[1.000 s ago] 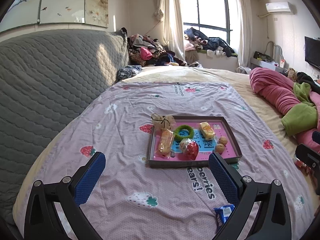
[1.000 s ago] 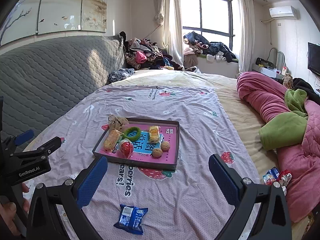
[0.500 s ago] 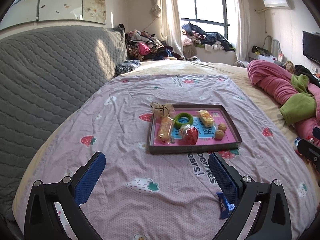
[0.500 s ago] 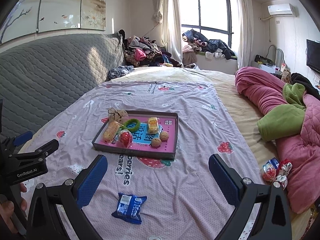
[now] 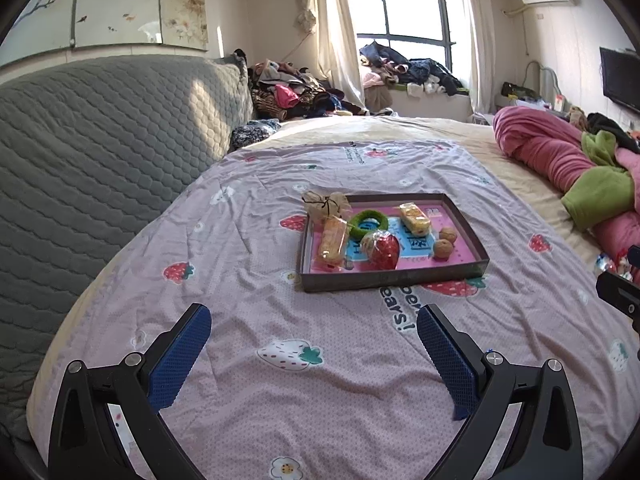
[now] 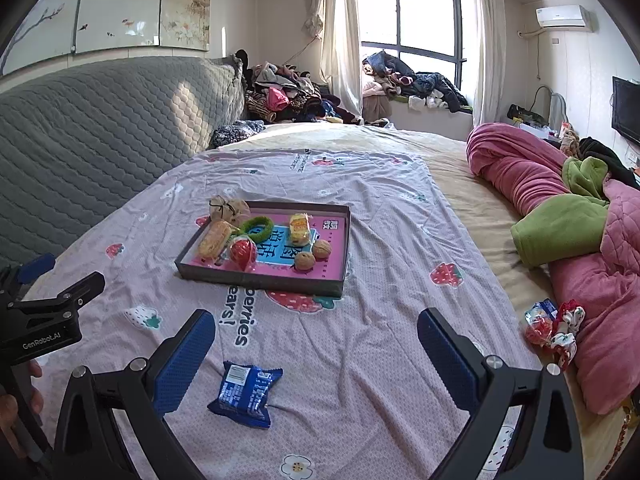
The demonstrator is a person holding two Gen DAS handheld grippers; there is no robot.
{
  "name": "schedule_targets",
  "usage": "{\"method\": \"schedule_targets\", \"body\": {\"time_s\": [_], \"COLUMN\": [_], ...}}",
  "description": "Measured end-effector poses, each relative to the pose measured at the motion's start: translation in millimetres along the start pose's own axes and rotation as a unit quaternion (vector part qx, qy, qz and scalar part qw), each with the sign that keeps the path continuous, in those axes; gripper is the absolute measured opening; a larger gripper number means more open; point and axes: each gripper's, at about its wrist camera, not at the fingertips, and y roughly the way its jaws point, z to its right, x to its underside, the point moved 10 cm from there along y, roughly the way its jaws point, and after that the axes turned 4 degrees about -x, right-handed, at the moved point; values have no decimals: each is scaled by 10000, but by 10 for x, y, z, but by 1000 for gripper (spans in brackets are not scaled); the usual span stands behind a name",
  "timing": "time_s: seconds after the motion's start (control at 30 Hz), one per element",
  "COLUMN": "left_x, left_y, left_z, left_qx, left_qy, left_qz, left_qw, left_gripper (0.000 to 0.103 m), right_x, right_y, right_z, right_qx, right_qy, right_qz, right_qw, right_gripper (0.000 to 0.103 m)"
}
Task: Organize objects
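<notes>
bed (image 6: 460,184) — strawberry sheet (image 6: 360,220), tray (image 6: 264,278), blue packet (image 6: 246,390), pink quilt (image 6: 520,168)

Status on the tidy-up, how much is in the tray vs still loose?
Done: the tray already holds snack bars, two walnuts, a green ring and a red strawberry pack. In hand: nothing, the left claw and right claw are both open. Left: the blue packet and the wrapped sweets by the pink blanket.

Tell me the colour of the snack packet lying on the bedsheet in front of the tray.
Blue, with white print; the snack packet shows best in the right wrist view.
</notes>
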Motion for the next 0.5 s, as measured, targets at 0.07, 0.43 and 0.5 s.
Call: {"method": "schedule_targets", "body": {"time_s": [0.07,0.43,0.5], "left_x": [41,254,280], "left_y": [20,147,168], "left_z": [9,43,41], "left_qx": [17,228,216], "left_qy": [-7,-87,-75], "left_qz": [-34,-166,-176], "left_qw": [10000,9996,9996], "left_gripper": [103,103,103], "right_x": [52,235,270], "right_y": [31,177,196], "right_z": [3,3,6], "right_qx": [-15,-20,-27], "right_qy": [26,-16,-18], "right_qz": [-34,-176,-189], "right_qw": [10000,9998,9998], "right_gripper": [102,102,102]}}
